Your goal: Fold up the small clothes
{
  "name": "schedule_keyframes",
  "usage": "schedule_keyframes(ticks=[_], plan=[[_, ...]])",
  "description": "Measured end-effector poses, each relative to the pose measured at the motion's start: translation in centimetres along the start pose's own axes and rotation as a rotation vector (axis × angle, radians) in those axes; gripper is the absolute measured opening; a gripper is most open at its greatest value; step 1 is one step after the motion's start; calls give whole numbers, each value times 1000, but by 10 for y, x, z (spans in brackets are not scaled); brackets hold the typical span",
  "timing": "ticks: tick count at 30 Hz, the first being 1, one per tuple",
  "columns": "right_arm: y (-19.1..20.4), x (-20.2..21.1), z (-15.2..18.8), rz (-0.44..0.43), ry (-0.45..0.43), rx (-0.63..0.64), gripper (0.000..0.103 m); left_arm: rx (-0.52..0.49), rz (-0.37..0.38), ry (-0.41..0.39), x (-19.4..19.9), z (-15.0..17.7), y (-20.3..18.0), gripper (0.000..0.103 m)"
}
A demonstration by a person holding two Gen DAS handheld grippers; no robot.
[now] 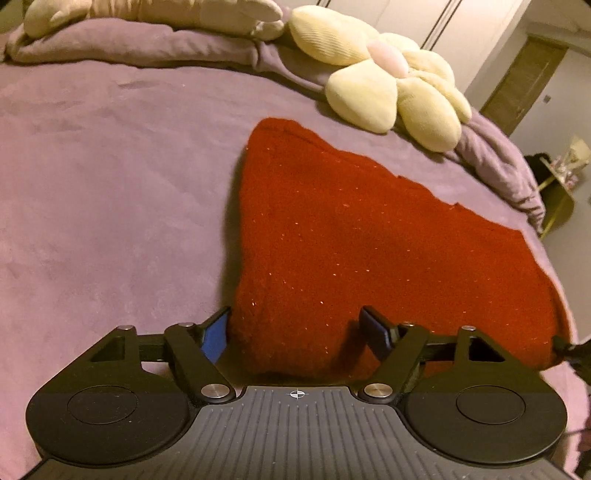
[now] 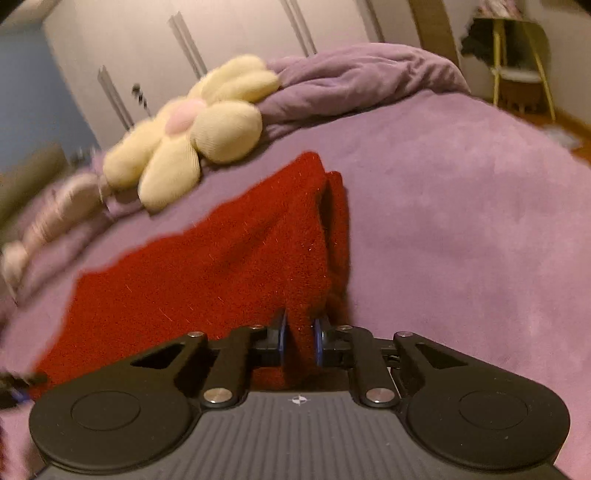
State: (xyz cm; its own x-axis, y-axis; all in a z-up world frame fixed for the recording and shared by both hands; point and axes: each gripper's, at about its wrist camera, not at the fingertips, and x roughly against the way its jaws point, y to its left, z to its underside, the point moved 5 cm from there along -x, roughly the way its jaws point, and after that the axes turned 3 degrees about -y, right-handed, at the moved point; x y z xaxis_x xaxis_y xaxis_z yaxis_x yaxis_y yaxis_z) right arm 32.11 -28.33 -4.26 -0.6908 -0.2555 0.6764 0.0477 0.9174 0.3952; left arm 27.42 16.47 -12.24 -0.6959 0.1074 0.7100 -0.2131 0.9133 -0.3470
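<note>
Left gripper (image 1: 299, 328) agape, right gripper (image 2: 300, 338) apparently clamped.

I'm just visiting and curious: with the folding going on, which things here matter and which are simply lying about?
Part of the job:
- red knitted garment
- right tongs, shut on its edge
- left tongs, open around its corner

Just lying about:
- flower-shaped cushion
- rumpled purple blanket
- cream plush toy
- small yellow-legged stand
</note>
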Motion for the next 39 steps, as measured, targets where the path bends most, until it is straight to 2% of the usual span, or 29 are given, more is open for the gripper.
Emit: schedule_keyframes(ticks=[2,4,5,7,11,16,21,26,34,39], plan=[[-6,-2,-2,17,-1,-43,13,-12,-16,8,-2,1,-1,75],[-9,-9,4,123,27,48,13,-21,-34,21,-4,2,-2,75],[-9,-11,7,146,33,89,14,-24,-39,22,-3,3,-2,75],[-2,-10,8,172,23,136,15,-29,-47,24,-4,2,-2,75],[3,-6,1,216,5,129,22,-61,-69,23,-3,1,-5,77],[15,6,-11,277,-65,196,24,-116,-96,10,1,0,-8,78],[44,7,-16,217,-84,254,24,-115,-92,8,4,0,-10,79],[83,-11,-1,121,-33,316,24,-96,-85,14,1,0,-6,82],[146,-28,45,-2,21,472,24,85,7,50,7,9,20,87],[167,-30,68,-54,25,521,24,258,150,123,1,20,37,85]])
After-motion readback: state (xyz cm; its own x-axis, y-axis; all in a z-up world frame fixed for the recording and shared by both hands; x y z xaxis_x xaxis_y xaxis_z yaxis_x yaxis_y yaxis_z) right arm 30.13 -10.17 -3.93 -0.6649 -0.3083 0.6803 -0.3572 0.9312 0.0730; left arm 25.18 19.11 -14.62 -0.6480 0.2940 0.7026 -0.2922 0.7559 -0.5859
